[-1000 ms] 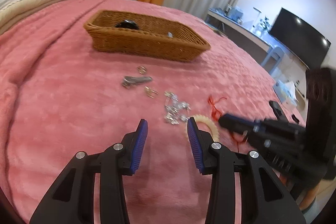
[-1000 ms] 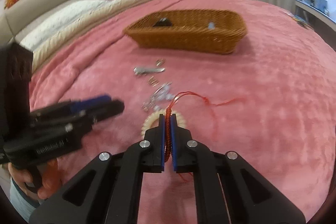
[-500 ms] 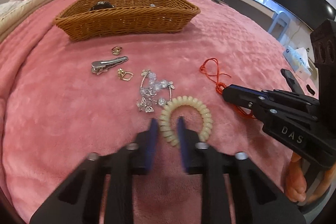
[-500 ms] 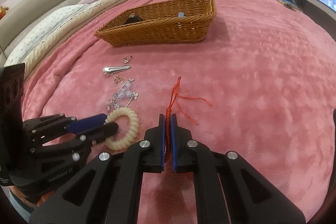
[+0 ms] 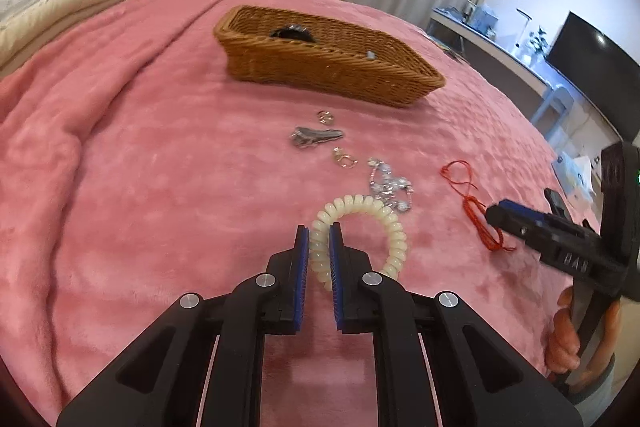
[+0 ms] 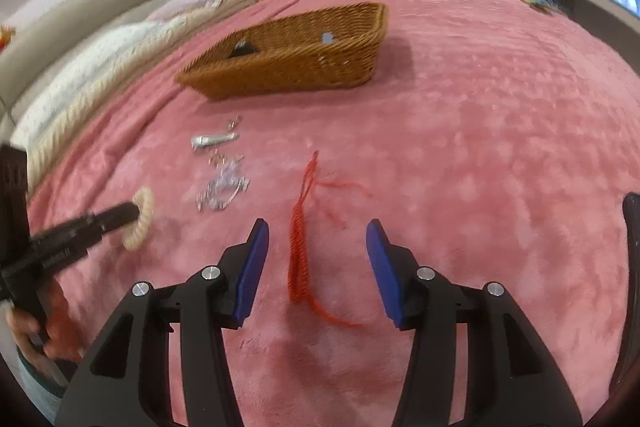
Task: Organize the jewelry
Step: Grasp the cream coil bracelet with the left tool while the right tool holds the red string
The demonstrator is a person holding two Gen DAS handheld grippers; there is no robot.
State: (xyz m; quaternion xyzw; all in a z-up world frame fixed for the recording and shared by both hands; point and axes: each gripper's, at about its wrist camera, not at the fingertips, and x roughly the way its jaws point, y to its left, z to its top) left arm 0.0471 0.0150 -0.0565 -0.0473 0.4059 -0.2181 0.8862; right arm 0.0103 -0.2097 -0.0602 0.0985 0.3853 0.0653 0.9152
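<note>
My left gripper point(image 5: 319, 231) is shut on the near side of a cream spiral hair tie point(image 5: 394, 227), which hangs from its pads just above the pink blanket. My right gripper point(image 6: 317, 227) has its jaws opening. A red braided cord point(image 6: 299, 247) lies loose on the blanket between them, touching neither pad. Beyond lie a crystal bracelet point(image 5: 387, 183), a silver hair clip point(image 5: 316, 137) and small gold rings point(image 5: 344, 157). A wicker basket point(image 5: 360, 75) stands farther back with a dark item inside. The left gripper point(image 6: 134, 213) with the hair tie point(image 6: 142, 219) also shows in the right wrist view.
The pink blanket point(image 5: 140, 167) covers the bed, with pillows point(image 6: 92, 67) at its head. A desk with a dark screen point(image 5: 592, 63) stands past the bed's right edge. A hand point(image 5: 568, 339) holds the right gripper's handle.
My left gripper closed on the cream hair tie and lifted it slightly. My right gripper was shut on the red cord and has opened, leaving the cord on the blanket.
</note>
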